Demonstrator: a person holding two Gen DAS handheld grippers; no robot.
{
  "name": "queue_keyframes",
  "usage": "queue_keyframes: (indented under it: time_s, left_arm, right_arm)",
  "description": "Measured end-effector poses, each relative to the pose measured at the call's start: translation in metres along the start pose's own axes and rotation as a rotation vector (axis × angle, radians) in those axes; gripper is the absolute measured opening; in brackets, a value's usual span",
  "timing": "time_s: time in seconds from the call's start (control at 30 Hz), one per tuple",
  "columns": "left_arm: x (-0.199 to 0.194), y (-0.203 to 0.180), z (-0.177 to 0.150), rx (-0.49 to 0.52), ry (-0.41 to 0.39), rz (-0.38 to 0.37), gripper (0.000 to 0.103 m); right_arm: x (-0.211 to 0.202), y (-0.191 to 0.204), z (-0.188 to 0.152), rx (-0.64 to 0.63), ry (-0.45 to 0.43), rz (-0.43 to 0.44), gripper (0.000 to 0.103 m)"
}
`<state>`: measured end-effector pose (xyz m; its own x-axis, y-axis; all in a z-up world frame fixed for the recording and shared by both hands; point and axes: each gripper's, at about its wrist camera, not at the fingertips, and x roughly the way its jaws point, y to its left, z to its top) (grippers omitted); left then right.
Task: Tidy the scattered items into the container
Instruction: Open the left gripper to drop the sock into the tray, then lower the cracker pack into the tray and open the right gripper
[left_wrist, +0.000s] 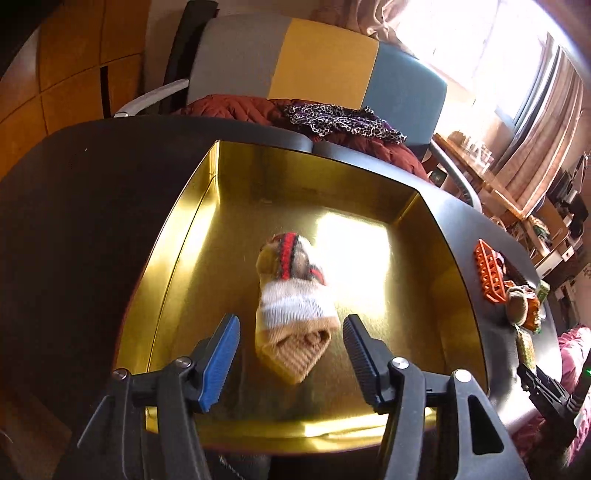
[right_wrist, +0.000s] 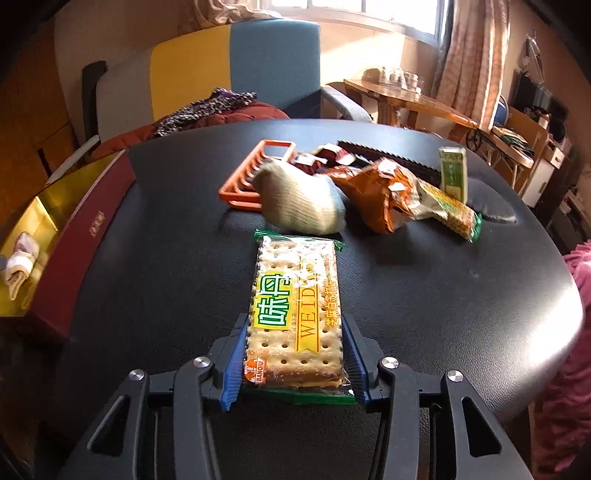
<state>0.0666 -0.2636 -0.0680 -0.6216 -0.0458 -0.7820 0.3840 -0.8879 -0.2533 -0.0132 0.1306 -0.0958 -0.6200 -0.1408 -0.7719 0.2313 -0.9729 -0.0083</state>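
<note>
Finishing one drop and starting the next pick, by the look of it. Keeping the left gripper (left_wrist: 291, 321) wide open over the gold box (left_wrist: 184, 229), holding nothing, with the pads clear of the sock (left_wrist: 291, 295) on both sides. Leaving the sock lying flat on the box floor, just ahead of and between the open jaws, with its long side running straight away from the gripper: tan end near, red-striped end far. Squeezing the cracker pack (right_wrist: 295, 295) with the right gripper (right_wrist: 294, 319), jaws partly closed and both pads pressing on the sides of the near end. Keeping the pack flat on the table (right_wrist: 443, 314), it seems, with its long side pointing straight ahead from the gripper and its far end close to a second sock (right_wrist: 303, 203) and an orange rack (right_wrist: 240, 184). Next, most likely, lifting the pack straight up without tipping it, carrying it over to the box on the gripper's left, clearing the red wall, and letting go inside beside the sock. Also calling for pulling the left gripper up and out of the way first, so as not to bump. Leaving the other snacks farther ahead for later.
</note>
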Motion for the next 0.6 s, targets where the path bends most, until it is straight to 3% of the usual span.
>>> queue_keyframes:
  time_s: [0.2,0.4,0.6]
  left_arm:
    - [-0.022,0.003,-0.027,-0.041,-0.027,-0.061,0.059]
    - [-0.041,0.002,-0.04,-0.01,-0.07,0.001,0.059]
    - [-0.054,0.01,-0.044,-0.023,-0.089,-0.004,0.059]
  right_arm:
    - [-0.026,0.062,0.033,-0.088,-0.077,0.184,0.048]
    - [-0.03,0.15,0.068,-0.203,-0.089,0.355,0.048]
    - [0.002,0.228,0.083,-0.312,-0.008,0.389,0.048]
